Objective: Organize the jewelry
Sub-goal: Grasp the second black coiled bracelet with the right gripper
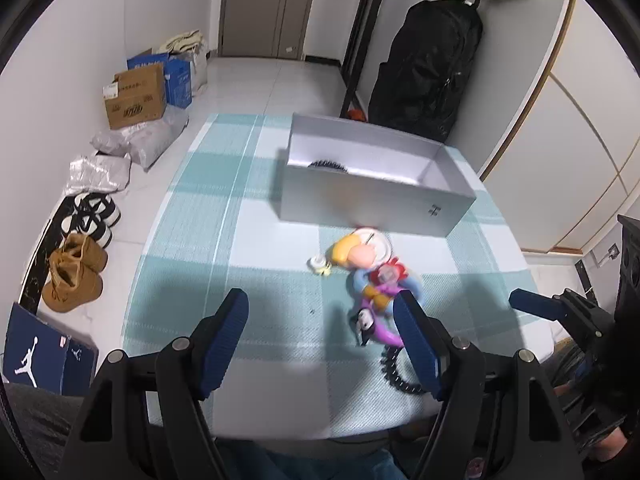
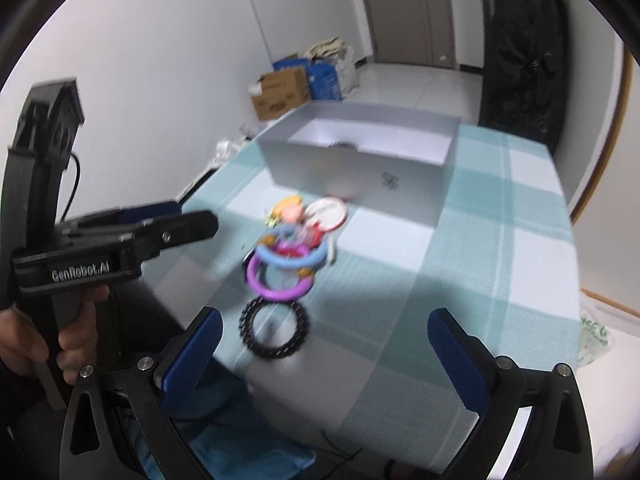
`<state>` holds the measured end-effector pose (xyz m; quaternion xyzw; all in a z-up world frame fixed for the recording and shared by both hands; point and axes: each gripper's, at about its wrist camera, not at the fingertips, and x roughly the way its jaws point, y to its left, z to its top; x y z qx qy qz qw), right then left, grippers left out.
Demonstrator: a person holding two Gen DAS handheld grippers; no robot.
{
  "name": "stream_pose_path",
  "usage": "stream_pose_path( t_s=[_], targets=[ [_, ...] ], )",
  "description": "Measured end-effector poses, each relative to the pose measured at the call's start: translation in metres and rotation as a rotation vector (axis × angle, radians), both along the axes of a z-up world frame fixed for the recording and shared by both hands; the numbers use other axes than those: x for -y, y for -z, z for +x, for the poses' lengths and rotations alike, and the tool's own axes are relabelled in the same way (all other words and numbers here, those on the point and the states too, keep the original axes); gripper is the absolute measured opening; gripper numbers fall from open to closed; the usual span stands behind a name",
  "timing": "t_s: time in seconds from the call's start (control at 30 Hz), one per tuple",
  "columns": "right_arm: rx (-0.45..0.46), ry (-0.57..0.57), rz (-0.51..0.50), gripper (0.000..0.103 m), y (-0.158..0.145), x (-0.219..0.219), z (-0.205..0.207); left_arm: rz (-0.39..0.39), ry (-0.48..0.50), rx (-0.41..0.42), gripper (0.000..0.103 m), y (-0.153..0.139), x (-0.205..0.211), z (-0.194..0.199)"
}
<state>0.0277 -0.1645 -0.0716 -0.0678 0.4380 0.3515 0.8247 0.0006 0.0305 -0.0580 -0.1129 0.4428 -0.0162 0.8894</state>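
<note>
A heap of coloured jewelry lies on the checked tablecloth in front of an open grey box: a purple ring, a blue ring, a white-and-red round piece and a black beaded bracelet nearest the table edge. A dark item lies inside the box. My left gripper is open and empty, just short of the heap; its right finger hides part of the purple ring. My right gripper is open and empty, above the black bracelet.
The table has a teal and white cloth. Shoes, cardboard boxes and bags lie on the floor to the left. A black bag hangs behind the table. The left gripper shows in the right wrist view.
</note>
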Motion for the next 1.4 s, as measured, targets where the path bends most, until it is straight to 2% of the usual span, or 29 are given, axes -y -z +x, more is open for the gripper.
stream_pose_path(
  t_s=[0.17,0.23,0.3,0.43,0.53,0.6,0.73,0.83,0.97,1.1,1.4],
  targets=[
    [0.024,-0.062,-0.036,0.102,0.006,-0.015,-0.013,-0.042,-0.013,-0.076,0.071,0.012,-0.010,0.000],
    [0.033,-0.081,-0.053,0.098,0.008,-0.021,-0.015,-0.044,-0.019,-0.088,0.071,0.014,-0.012,-0.002],
    [0.034,-0.098,-0.064,0.092,0.011,-0.026,-0.017,-0.038,-0.028,-0.103,0.071,0.017,-0.014,-0.002],
    [0.022,-0.113,-0.082,0.081,0.017,-0.033,-0.016,-0.074,-0.034,-0.133,0.071,0.023,-0.019,-0.001],
    [0.028,-0.119,-0.096,0.076,0.020,-0.037,-0.015,-0.085,-0.032,-0.134,0.071,0.023,-0.022,-0.001],
    [0.040,-0.132,-0.103,0.068,0.020,-0.040,-0.018,-0.100,-0.027,-0.130,0.071,0.022,-0.022,-0.001],
    [0.074,-0.154,-0.144,0.064,0.025,-0.048,-0.022,-0.113,-0.026,-0.128,0.071,0.022,-0.022,-0.001],
    [0.069,-0.172,-0.170,0.052,0.030,-0.052,-0.022,-0.130,-0.017,-0.124,0.071,0.021,-0.022,0.001],
    [0.080,-0.182,-0.171,0.048,0.030,-0.053,-0.023,-0.150,-0.002,-0.116,0.071,0.019,-0.020,0.004],
    [0.054,-0.180,-0.149,0.042,0.028,-0.047,-0.022,-0.172,0.026,-0.105,0.071,0.017,-0.016,0.009],
    [0.010,-0.114,-0.130,0.041,0.021,-0.021,-0.016,-0.173,0.106,-0.102,0.071,0.013,0.008,0.027]
  ],
)
